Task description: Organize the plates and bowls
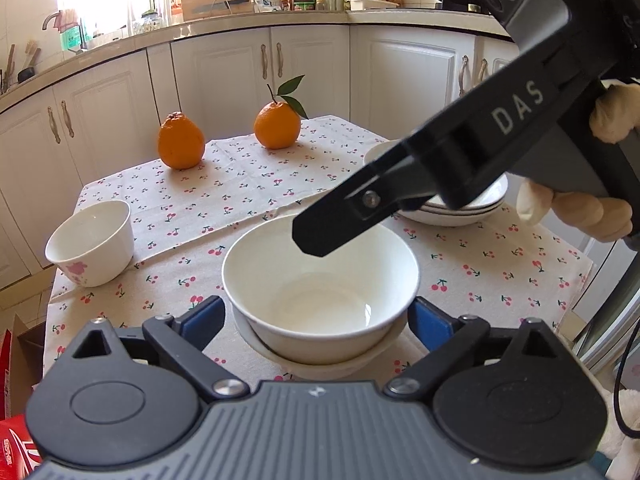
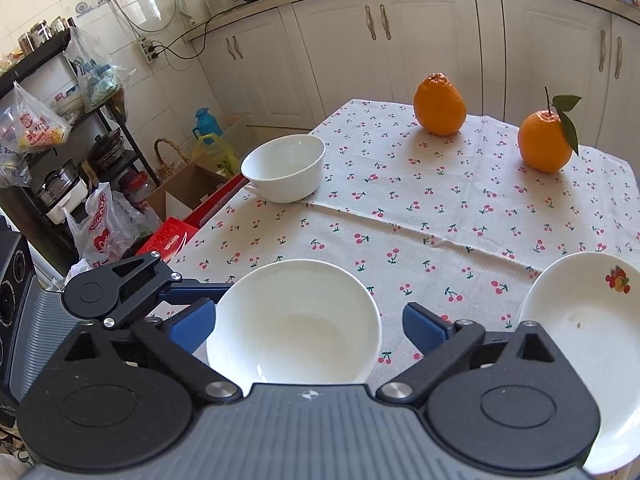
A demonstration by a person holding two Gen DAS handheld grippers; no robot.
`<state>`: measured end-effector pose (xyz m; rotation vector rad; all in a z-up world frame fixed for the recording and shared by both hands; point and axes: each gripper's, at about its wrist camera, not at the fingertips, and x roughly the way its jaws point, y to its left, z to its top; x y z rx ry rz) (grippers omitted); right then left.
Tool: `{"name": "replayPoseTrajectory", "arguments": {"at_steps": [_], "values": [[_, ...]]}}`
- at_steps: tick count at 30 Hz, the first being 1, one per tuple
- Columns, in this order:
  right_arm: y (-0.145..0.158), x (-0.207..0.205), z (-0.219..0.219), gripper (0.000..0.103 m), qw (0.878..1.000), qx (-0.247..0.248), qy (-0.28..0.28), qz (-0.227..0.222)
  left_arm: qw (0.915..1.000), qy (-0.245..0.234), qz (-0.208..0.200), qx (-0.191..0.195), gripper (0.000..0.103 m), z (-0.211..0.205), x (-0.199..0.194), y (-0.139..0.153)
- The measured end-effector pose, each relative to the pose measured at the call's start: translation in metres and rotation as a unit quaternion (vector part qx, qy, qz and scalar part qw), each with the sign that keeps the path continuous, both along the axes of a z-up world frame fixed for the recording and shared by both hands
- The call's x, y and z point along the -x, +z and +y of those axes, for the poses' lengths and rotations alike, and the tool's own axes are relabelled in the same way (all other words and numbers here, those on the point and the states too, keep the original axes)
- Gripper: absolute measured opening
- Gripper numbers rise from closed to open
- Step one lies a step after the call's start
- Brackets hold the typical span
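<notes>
A white bowl [image 1: 320,280] sits nested in another white bowl [image 1: 316,364] on the cherry-print tablecloth. My left gripper [image 1: 318,316] is open, its blue pads on either side of the stacked bowls. My right gripper [image 2: 310,324] is open above the same top bowl [image 2: 294,320]; its finger [image 1: 340,224] hangs over the bowl's far rim in the left wrist view. A small white bowl with a pink flower [image 1: 90,242] stands at the table's left edge; it also shows in the right wrist view [image 2: 284,168]. A stack of white plates [image 1: 460,208] lies at the right, and the top plate [image 2: 580,340] bears a fruit print.
Two oranges [image 1: 180,140] [image 1: 277,124] stand at the far side of the table. White kitchen cabinets [image 1: 312,72] run behind. Boxes and bags [image 2: 120,220] crowd the floor left of the table, beside a metal shelf [image 2: 60,120].
</notes>
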<state>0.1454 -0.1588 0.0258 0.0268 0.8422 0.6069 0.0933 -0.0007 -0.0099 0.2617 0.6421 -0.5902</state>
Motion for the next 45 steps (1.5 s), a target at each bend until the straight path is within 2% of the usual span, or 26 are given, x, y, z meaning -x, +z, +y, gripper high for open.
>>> {"name": "replayPoseTrajectory", "arguments": {"at_steps": [7,12,25,31,45], "values": [[0.006,0.000,0.013,0.103,0.999,0.026,0.005,-0.023,0.9998,0.014,-0.017,-0.001,0.100,0.021,0.012,0.010],[0.015,-0.002,0.033,0.103,0.997,0.052,0.019,-0.047,0.9981,0.049,-0.036,0.000,0.100,0.048,0.009,0.017],[0.036,-0.044,0.093,0.103,0.988,0.109,0.059,-0.091,0.9907,0.119,-0.065,-0.003,0.100,0.105,-0.043,0.012],[0.039,-0.083,0.111,0.103,0.991,0.093,0.065,-0.076,0.9881,0.137,-0.070,-0.006,0.100,0.116,-0.080,0.004],[0.002,-0.186,0.138,0.103,0.993,0.077,0.093,0.013,0.9892,0.142,-0.038,0.006,0.100,0.122,-0.149,-0.023]]}}
